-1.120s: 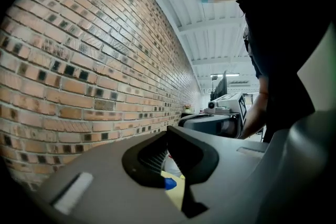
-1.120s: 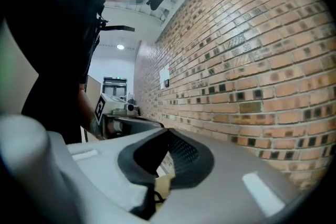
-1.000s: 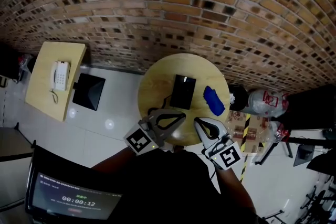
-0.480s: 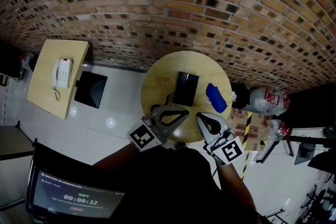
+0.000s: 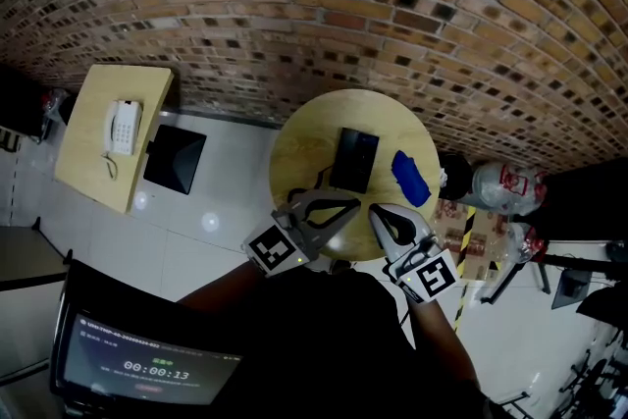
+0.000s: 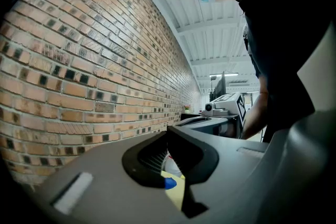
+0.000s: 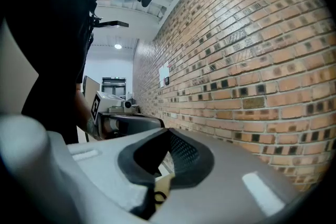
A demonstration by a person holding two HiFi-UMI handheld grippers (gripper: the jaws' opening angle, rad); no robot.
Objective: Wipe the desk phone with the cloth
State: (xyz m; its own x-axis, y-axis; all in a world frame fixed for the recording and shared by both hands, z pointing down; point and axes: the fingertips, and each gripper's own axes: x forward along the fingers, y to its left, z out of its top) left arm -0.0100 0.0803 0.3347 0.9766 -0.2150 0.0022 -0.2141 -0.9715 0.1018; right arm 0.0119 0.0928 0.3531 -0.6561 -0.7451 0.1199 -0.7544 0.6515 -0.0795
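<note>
I hold both grippers over the near edge of the round wooden table (image 5: 294,142), in the middle of the head view. My left gripper (image 5: 349,204) is clenched on nothing. Its tips meet, and through the loop behind them the left gripper view shows only a strip of yellow tabletop and a speck of blue. My right gripper (image 5: 377,212) is clenched too, its tips pressed together and empty. A loop of black cord (image 7: 157,196) shows below them in the right gripper view. The two sets of tips sit close to each other, just below the black desk phone (image 5: 354,159), which lies flat at the table's centre. The blue cloth (image 5: 410,179) lies crumpled just right of the phone, near the table's right edge, and neither gripper touches it. At the left of the frame a white phone (image 5: 123,127) lies on a square wooden table (image 5: 88,162) beside the brick wall (image 5: 392,5).
</note>
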